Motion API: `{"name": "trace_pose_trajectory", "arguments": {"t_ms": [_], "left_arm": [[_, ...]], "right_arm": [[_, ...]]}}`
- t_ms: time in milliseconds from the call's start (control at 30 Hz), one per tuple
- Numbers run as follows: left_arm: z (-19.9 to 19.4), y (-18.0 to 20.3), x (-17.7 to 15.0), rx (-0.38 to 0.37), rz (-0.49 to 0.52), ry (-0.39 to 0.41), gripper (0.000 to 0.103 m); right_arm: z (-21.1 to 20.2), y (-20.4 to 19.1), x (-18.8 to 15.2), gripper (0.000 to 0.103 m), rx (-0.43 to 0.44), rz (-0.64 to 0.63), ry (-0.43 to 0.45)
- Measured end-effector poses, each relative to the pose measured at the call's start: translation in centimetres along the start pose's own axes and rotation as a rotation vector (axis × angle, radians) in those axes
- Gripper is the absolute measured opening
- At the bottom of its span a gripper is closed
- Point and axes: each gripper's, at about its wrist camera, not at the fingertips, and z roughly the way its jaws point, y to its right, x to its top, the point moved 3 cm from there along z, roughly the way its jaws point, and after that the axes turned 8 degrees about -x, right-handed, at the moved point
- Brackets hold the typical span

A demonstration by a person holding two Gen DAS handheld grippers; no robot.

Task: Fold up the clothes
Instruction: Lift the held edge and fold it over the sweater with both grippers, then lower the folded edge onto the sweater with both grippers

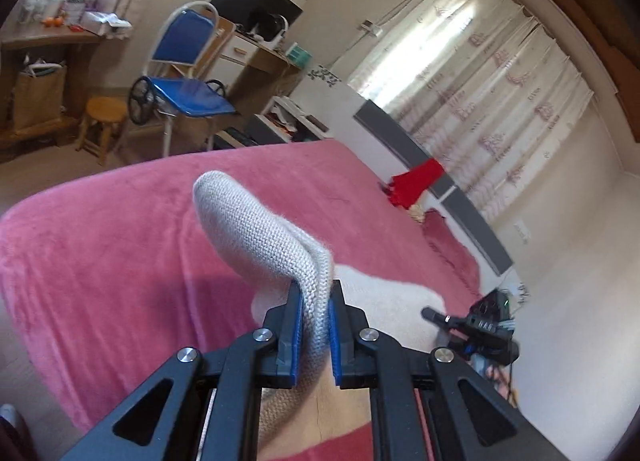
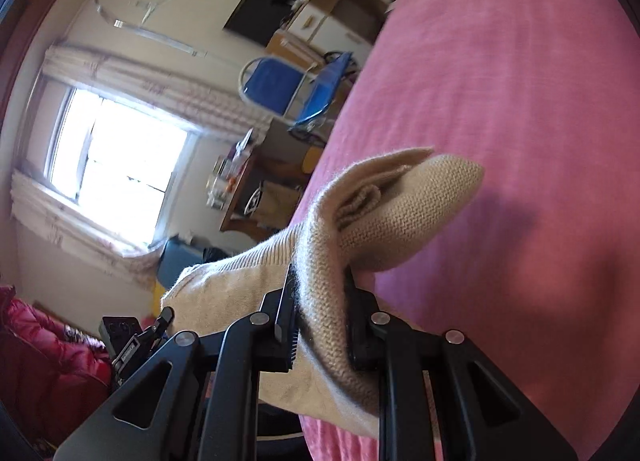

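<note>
I am clamping my left gripper (image 1: 316,301) on a fold of the beige knit (image 1: 260,229); the cloth is bunching between the pads and looping forward past them. My right gripper (image 2: 320,293) is likewise gripping a thick fold of the same knit. The garment is spanning between both grippers, its body hanging toward the pink bed (image 1: 120,229) just beneath. In the left view my right gripper is showing off to the right, so I judge the knit's long axis runs across, hand to hand.
</note>
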Motion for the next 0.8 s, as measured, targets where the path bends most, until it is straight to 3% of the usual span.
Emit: {"name": "trace_pose_trajectory", "arguments": {"t_ms": [133,267,333,467,533,600,667,800], "left_arm": [[-1.6,-4.8,-1.0,0.056,-0.096,0.039,0.011],[-2.1,-11.6,-4.2,0.117,-0.283,0.052,0.011],[-2.2,-14.8,-6.3,0.145,-0.376,0.041,0.011],[-2.0,-18.9,-9.8,0.252,-0.422,-0.008,0.012],[-2.1,-20.2,-10.6,0.302,-0.423,-0.023,0.012],[-2.1,-21.1,-11.1,0.334,-0.423,-0.042,0.013],[-1.8,-21.3,-11.2,0.358,-0.392,-0.073,0.013],[-1.6,-20.3,-11.3,0.410,-0.307,-0.123,0.014]], "right_arm": [[4.7,-3.3,2.0,0.018,0.004,-0.059,-0.039],[9.3,-5.8,3.8,0.018,-0.082,-0.154,-0.089],[11.8,-6.0,4.2,0.018,-0.164,-0.194,-0.136],[15.6,-2.3,4.2,0.022,-0.436,-0.207,-0.206],[16.0,-0.3,4.3,0.036,-0.566,-0.194,-0.192],[15.4,1.2,4.2,0.051,-0.578,-0.162,-0.180],[14.3,2.3,4.3,0.058,-0.593,-0.128,-0.145],[10.5,4.3,4.0,0.062,-0.517,0.010,-0.084]]}}
